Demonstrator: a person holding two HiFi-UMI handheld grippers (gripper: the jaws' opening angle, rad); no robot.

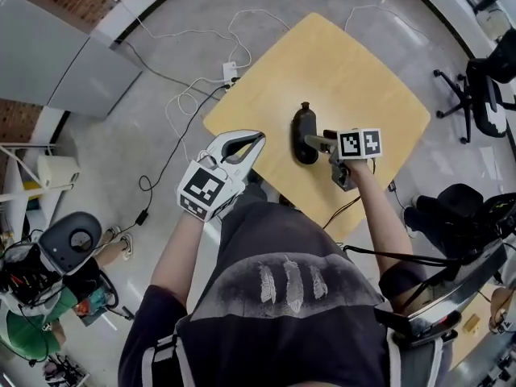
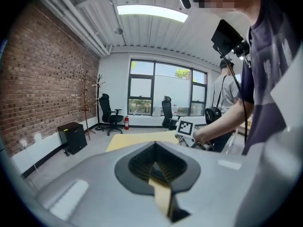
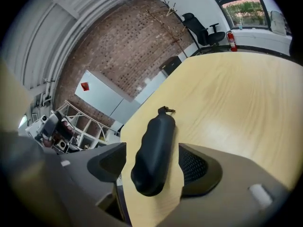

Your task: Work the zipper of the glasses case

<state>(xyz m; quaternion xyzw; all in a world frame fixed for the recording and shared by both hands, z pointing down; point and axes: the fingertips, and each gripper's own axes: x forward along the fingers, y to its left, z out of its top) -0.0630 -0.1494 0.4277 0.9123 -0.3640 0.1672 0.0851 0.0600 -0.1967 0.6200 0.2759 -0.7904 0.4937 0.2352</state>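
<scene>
Now the right gripper (image 3: 154,168), jaws spread, flanks the black glasses case (image 3: 154,145) lying on the table (image 1: 363,79). With the left gripper (image 1: 246,143) pinched together, empty, near the table's edge, any tug on the zipper pull (image 3: 166,110) could skid the unheld case.

Glasses case (image 3: 154,150) zipper (image 3: 166,110): open or closed, too small to tell.

My left gripper (image 1: 247,142): pale grey shell, black ribbed pads (image 2: 144,163), black-and-white marker cube (image 1: 203,190). My right gripper (image 1: 316,143): same build. Worn: dark grey short-sleeved T-shirt (image 1: 266,232), pale brush-stroke print (image 1: 290,285). Black cable (image 1: 387,255) at right forearm.
</scene>
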